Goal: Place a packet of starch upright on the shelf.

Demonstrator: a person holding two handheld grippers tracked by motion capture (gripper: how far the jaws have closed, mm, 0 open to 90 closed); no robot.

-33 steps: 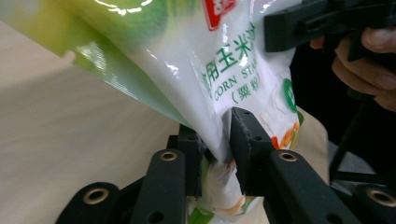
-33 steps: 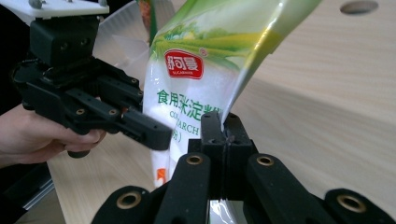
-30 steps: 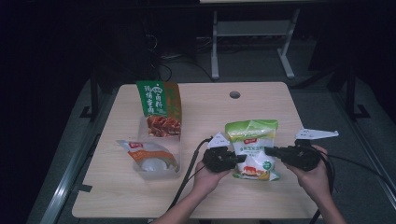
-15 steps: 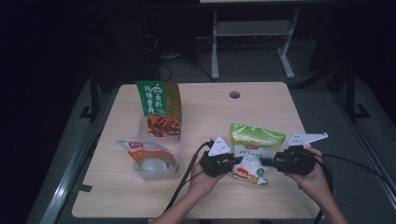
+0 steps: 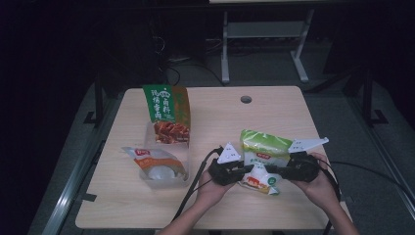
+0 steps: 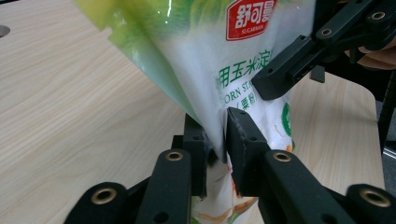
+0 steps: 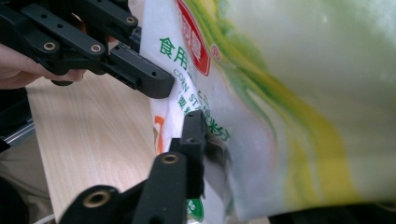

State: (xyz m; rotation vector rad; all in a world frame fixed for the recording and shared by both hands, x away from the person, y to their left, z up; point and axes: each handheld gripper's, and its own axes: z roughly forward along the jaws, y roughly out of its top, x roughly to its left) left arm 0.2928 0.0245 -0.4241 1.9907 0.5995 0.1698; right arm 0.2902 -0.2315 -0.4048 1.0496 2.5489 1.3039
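Observation:
A green-and-white corn starch bag [image 5: 264,149] hangs just above the table between my two grippers. My left gripper [image 5: 246,172] is shut on the bag's lower edge; in the left gripper view its jaws [image 6: 217,128] pinch the thin film of the bag [image 6: 210,56]. My right gripper [image 5: 272,171] comes in from the opposite side. Its jaws have just been closing with the bag [image 7: 280,93] between them. One of its fingers [image 7: 194,140] presses on the printed face, and the bag hides the other.
A tall green and orange food pouch [image 5: 165,115] stands at the left middle of the wooden table [image 5: 220,117]. A clear packet with an orange label [image 5: 156,166] lies in front of it. A round cable hole [image 5: 246,99] sits near the far edge.
The right gripper has shifted slightly left, closer to the left one. The bag's lower part has bunched between them and its top has tilted. The left hand has stayed put.

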